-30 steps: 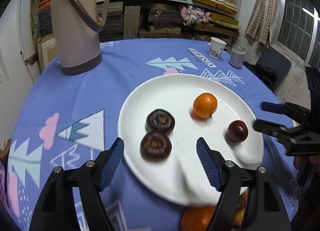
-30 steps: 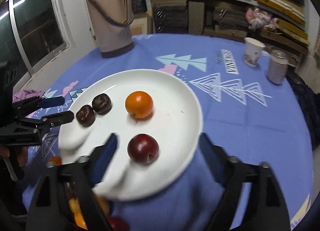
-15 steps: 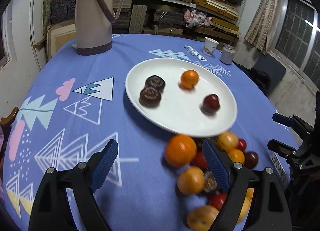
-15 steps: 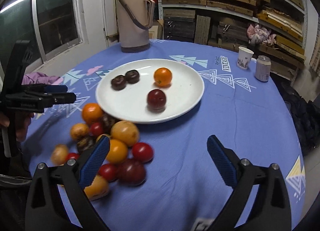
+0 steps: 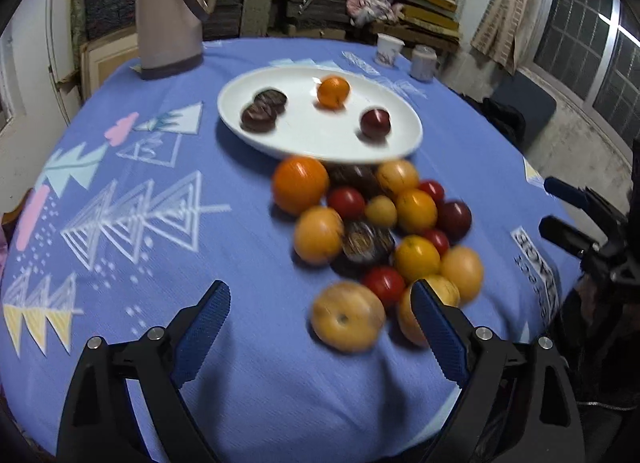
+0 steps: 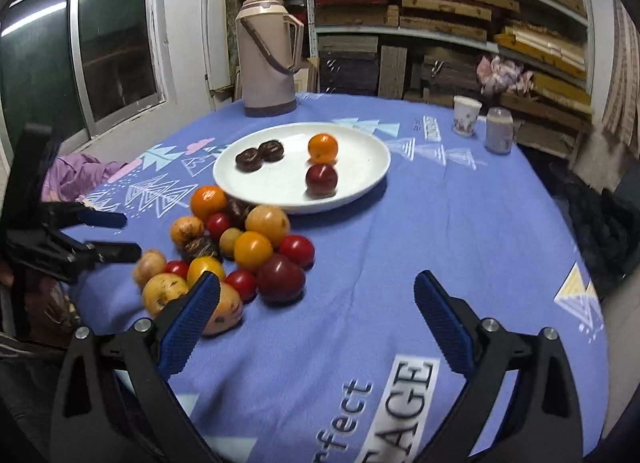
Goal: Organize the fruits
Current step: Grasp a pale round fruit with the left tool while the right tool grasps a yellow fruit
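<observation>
Now, status:
left gripper: pulled back from plate, jaws opening, empty
right gripper: backed off, wide open, empty
plate: four fruits
pile: lower centre, unsorted; next pick

Dim indoor light, dark windows; fisheye edges vignette black; motion blur smears the loose pile of fruit.

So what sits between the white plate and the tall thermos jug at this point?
Nothing: only bare blue tablecloth lies between the white plate and the thermos jug. The right wrist view shows that stretch most clearly.
</observation>
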A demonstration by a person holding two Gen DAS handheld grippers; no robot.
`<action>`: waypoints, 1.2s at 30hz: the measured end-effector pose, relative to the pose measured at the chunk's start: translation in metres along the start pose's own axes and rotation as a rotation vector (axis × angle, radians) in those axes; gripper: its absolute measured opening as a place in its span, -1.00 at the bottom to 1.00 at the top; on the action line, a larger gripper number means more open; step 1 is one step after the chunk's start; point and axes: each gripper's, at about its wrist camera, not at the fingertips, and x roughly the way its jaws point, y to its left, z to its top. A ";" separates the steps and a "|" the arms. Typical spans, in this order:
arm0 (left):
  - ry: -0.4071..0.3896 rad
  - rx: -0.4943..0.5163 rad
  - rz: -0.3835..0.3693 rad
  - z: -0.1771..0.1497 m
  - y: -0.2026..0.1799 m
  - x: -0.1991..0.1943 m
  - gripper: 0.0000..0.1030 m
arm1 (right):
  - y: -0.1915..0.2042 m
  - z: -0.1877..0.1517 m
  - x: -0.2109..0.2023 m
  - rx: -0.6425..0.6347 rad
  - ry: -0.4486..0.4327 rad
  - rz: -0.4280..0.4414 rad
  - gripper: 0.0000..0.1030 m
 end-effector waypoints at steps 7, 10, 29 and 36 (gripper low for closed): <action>0.032 0.035 0.024 -0.014 -0.004 0.006 0.79 | 0.016 -0.005 -0.001 -0.037 0.005 0.023 0.85; 0.046 0.066 0.055 -0.016 -0.008 0.011 0.79 | 0.022 -0.008 0.005 -0.044 0.024 0.014 0.85; 0.030 0.132 0.015 -0.018 -0.010 0.034 -0.23 | 0.039 -0.013 0.023 -0.061 0.096 0.033 0.85; 0.016 0.114 -0.008 -0.018 -0.009 0.036 -0.23 | 0.049 -0.026 0.036 -0.119 0.179 0.111 0.19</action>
